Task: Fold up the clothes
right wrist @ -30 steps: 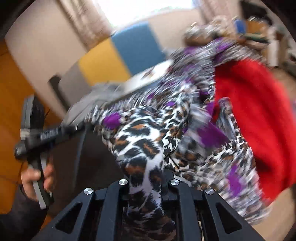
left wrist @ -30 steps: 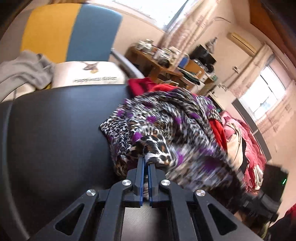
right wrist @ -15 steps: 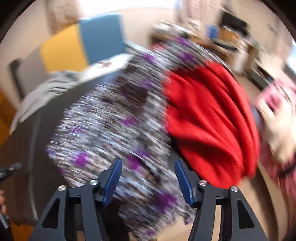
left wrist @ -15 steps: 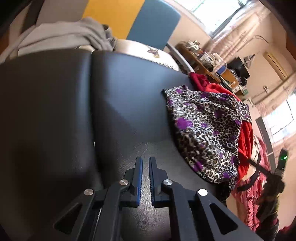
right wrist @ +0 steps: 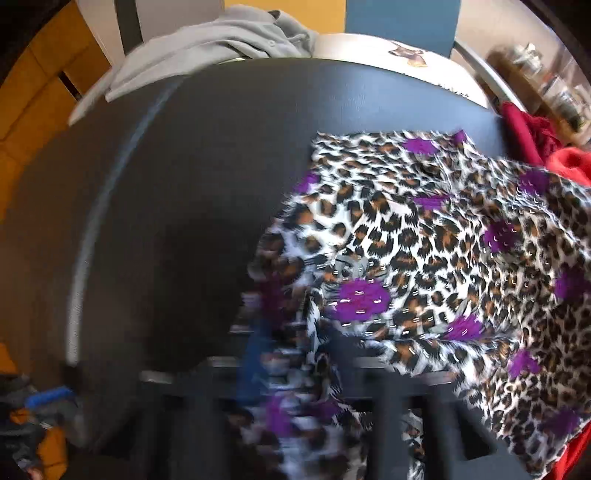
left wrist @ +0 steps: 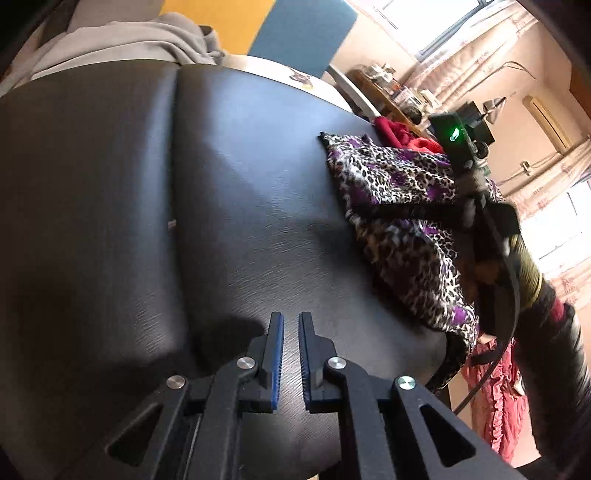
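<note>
A leopard-print garment with purple spots (left wrist: 402,206) (right wrist: 424,236) lies on the right side of a black leather surface (left wrist: 240,192) (right wrist: 177,177), partly over a red garment (left wrist: 402,136) (right wrist: 532,136). My left gripper (left wrist: 290,325) hovers over the bare leather left of the garment, empty, its blue pads a narrow gap apart. My right gripper (right wrist: 295,350) is blurred by motion at the garment's near edge; cloth covers the space between its fingers. It also shows in the left wrist view (left wrist: 461,173), above the garment.
A grey garment (left wrist: 122,40) (right wrist: 221,40) and a white printed cushion (right wrist: 399,55) lie at the far edge. A blue and yellow chair back (left wrist: 295,29) stands behind. Pink clothes (left wrist: 495,398) hang at the right. A cluttered desk (left wrist: 391,92) is beyond.
Both grippers let go of the leopard garment, which now lies on the leather. My left gripper pulled back to the left. My right gripper opened, then moved down to the garment's near edge.
</note>
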